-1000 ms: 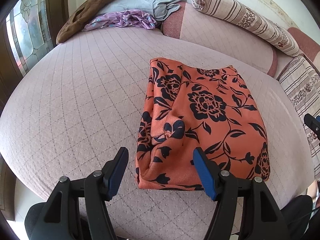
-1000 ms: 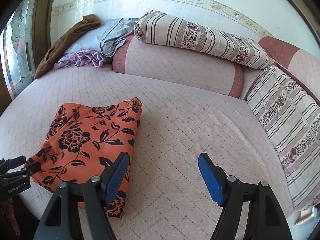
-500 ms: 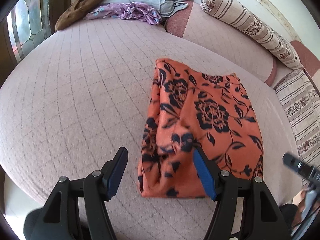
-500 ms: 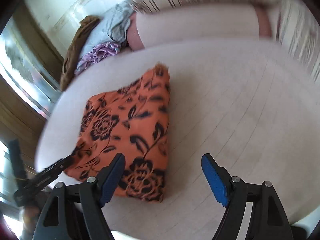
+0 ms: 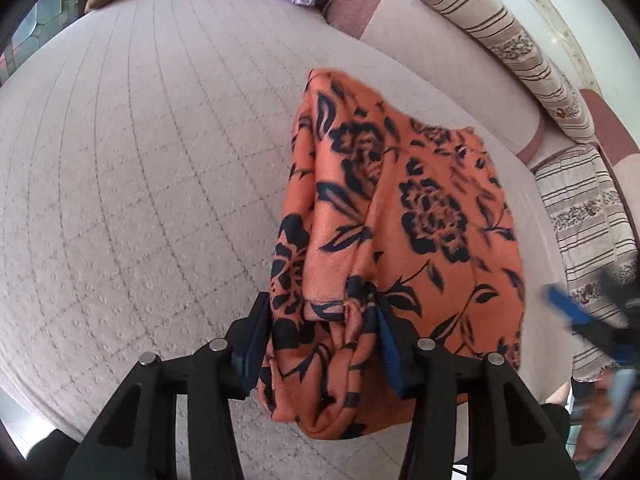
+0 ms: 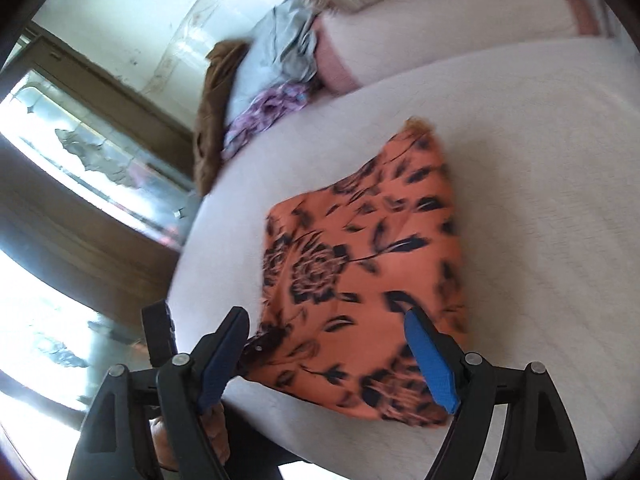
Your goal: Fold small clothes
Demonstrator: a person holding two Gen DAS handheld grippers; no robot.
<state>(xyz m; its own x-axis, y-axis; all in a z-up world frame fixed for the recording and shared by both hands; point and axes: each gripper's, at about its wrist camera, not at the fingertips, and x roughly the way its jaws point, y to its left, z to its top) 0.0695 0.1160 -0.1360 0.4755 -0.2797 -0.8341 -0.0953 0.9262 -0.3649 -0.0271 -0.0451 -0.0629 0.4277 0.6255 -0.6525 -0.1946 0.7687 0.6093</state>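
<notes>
Change at left gripper [image 5: 322, 334]: a second ago its jaws stood open just short of the near edge of the orange floral garment [image 5: 404, 216]; now the bunched near-left corner is gathered between them and the jaws are closing, the pads already pressed against the fabric
Change at right gripper [image 6: 326, 354]: it has been swung and rolled from the bare bed cover toward the garment's near-right edge; its jaws are opening and nothing is clamped, the fabric being seen only beyond the blue pads
Meaning for the task: a two-corner pick-up for the next fold is judged to be under way, one corner taken, the other not yet
Garment place: laid partly folded on the quilted bed [image 5: 152, 168], near its front edge
Left pose: pitched steeply down over the corner
Right pose: tilted down, strongly rolled, so the room appears slanted
</notes>
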